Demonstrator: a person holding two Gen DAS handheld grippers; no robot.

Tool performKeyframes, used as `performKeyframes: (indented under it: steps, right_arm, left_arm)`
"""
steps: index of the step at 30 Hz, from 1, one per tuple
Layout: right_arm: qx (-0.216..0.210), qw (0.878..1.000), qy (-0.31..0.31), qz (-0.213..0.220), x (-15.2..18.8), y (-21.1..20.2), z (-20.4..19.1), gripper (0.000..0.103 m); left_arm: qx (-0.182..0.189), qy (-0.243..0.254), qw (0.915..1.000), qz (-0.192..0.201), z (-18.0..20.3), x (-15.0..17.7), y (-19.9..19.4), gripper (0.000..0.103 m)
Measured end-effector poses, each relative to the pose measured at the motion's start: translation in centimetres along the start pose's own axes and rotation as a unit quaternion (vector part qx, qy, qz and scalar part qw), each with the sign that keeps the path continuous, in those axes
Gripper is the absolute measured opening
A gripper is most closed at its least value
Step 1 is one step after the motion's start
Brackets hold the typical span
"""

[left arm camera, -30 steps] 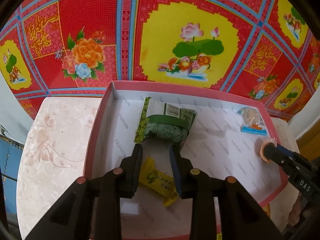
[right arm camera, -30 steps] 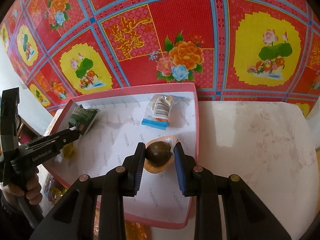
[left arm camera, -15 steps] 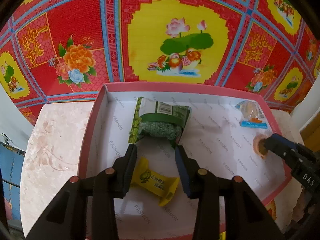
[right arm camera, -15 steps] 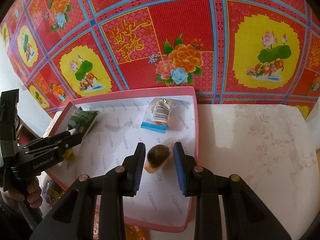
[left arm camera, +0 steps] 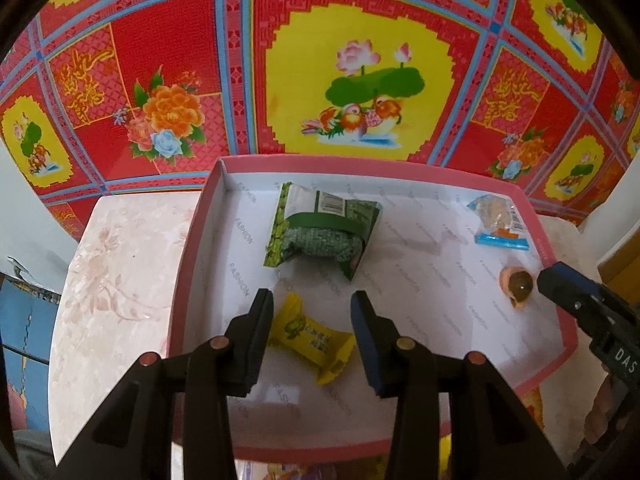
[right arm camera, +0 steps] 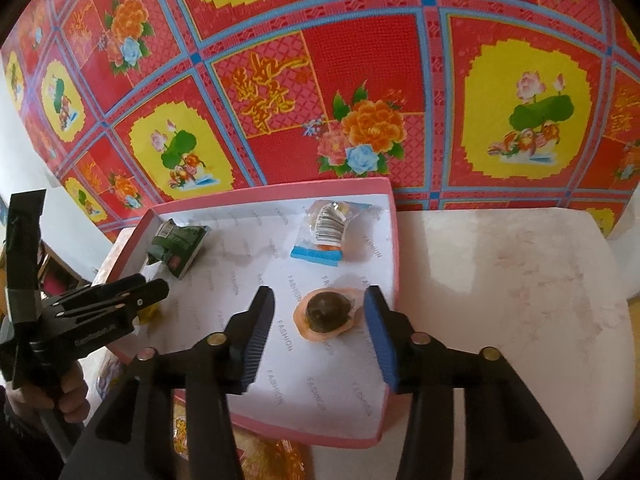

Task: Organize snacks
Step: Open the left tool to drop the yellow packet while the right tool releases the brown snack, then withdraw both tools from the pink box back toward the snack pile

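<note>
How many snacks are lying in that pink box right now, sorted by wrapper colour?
Green packet: 1
Yellow candy: 1
Clear packet with blue edge: 1
Brown round snack in orange wrapper: 1
Total in the pink box: 4

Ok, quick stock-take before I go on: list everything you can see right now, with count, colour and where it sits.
Tray: 1, pink rim, white inside, on the table.
Green snack packet: 1, green, far left part of the tray.
Yellow candy: 1, yellow wrapper, near left of the tray, between the left fingers.
Clear packet: 1, clear with blue edge, far right of the tray.
Brown sweet: 1, dark brown on orange wrapper, near right of the tray.
Table: 1, pale marbled.
Cloth: 1, red with flowers, behind.
Left gripper: black, open.
Right gripper: black and blue, open.
</note>
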State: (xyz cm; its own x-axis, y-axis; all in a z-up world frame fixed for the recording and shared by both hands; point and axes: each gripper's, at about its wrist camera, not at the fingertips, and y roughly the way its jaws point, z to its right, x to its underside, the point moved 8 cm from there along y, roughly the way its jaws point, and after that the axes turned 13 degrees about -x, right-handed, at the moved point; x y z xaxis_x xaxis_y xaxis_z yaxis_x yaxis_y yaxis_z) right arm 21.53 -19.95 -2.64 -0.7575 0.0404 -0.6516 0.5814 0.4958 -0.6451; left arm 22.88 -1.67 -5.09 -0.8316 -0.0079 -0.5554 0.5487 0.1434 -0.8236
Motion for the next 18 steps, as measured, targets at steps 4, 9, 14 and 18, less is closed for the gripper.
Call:
performKeyframes:
  steps: [4, 9, 14, 18]
  right_arm:
    - [0.002, 1.000, 0.006, 0.007, 0.1, -1.0, 0.2, 0.050]
    - [0.002, 1.000, 0.007, 0.013, 0.3, -2.2, 0.0, 0.050]
    - [0.000, 1.000, 0.006, 0.016, 0.7, -3.2, -0.5, 0.050]
    - [0.002, 1.000, 0.005, 0.019, 1.1, -4.0, -0.8, 0.050]
  left_arm:
    - [0.006, 0.001, 1.0000, 0.007, 0.1, 0.2, -1.3, 0.042]
    - [0.006, 0.001, 0.9999, 0.013, -0.1, 0.4, -2.8, 0.042]
    - [0.005, 0.002, 0.9998, 0.020, -0.2, 0.9, -4.4, 0.042]
    - [0.009, 0.002, 0.9997, 0.021, -1.0, 1.4, -5.0, 0.042]
